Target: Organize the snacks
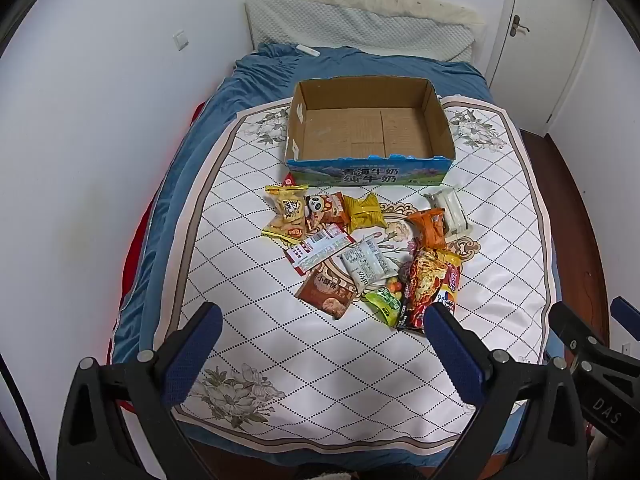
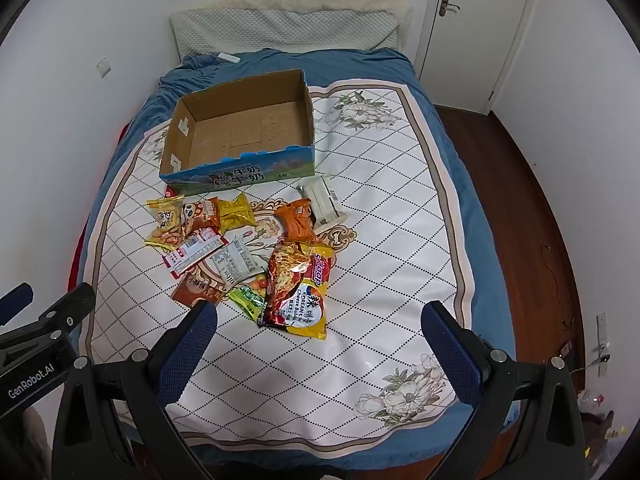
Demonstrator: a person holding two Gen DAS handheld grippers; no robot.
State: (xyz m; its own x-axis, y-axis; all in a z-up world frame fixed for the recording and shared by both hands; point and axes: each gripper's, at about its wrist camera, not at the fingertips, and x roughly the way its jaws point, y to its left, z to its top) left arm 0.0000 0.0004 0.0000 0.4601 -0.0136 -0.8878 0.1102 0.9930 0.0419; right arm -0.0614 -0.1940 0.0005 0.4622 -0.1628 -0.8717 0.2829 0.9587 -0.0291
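Note:
Several snack packets lie scattered on a white quilted cover (image 1: 320,344) on a bed. Among them are a yellow packet (image 1: 285,215), a panda packet (image 1: 324,210), a brown packet (image 1: 326,294), an orange packet (image 1: 430,226) and a large noodle packet (image 2: 298,292). An open empty cardboard box (image 1: 368,128) stands behind them; it also shows in the right wrist view (image 2: 244,128). My left gripper (image 1: 320,320) is open and empty, above the cover in front of the snacks. My right gripper (image 2: 318,320) is open and empty, just in front of the noodle packet.
The bed has a blue sheet (image 1: 188,152) and a grey headboard cushion (image 1: 360,20). White walls flank the left side. A white door (image 2: 476,20) and dark wood floor (image 2: 532,220) lie to the right. A white wrapped packet (image 2: 322,202) lies by the orange packet.

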